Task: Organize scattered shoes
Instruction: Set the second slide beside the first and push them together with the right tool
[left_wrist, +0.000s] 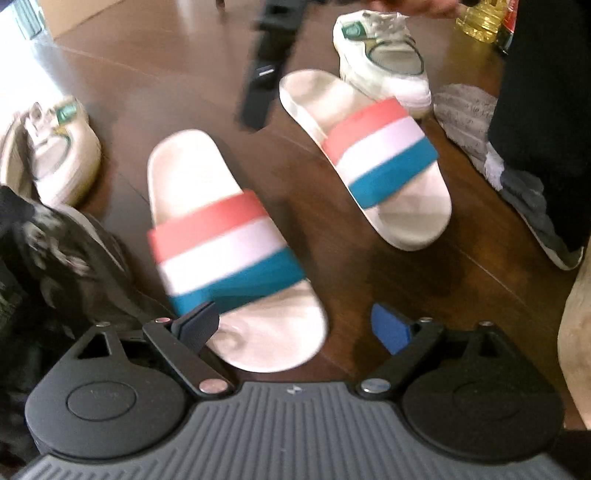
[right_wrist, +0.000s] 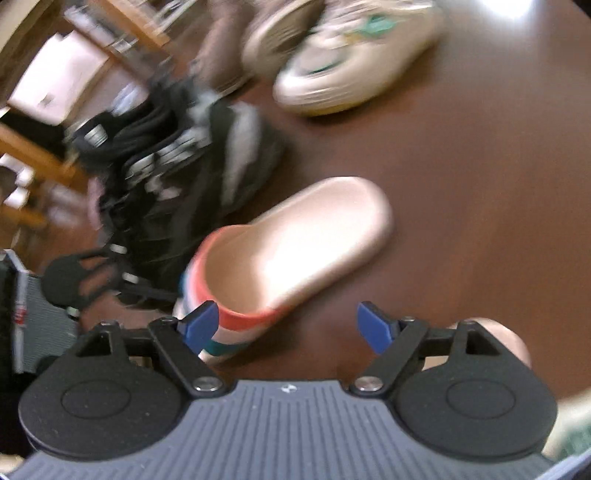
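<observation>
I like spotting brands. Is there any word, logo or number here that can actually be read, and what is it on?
No text can be read in either view.
Green tag on the far white sneaker: blurred, unreadable.
Green tag on the near white sneaker: blurred, unreadable.
Red label beside the oil bottle: cut off and blurred.
Small white mark on the left tongs' body: a symbol, not letters.
Striped slides: no print visible.

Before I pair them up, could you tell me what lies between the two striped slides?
Only bare dark wooden floor separates the near striped slide from the far striped slide, seen in the left wrist view.
</observation>
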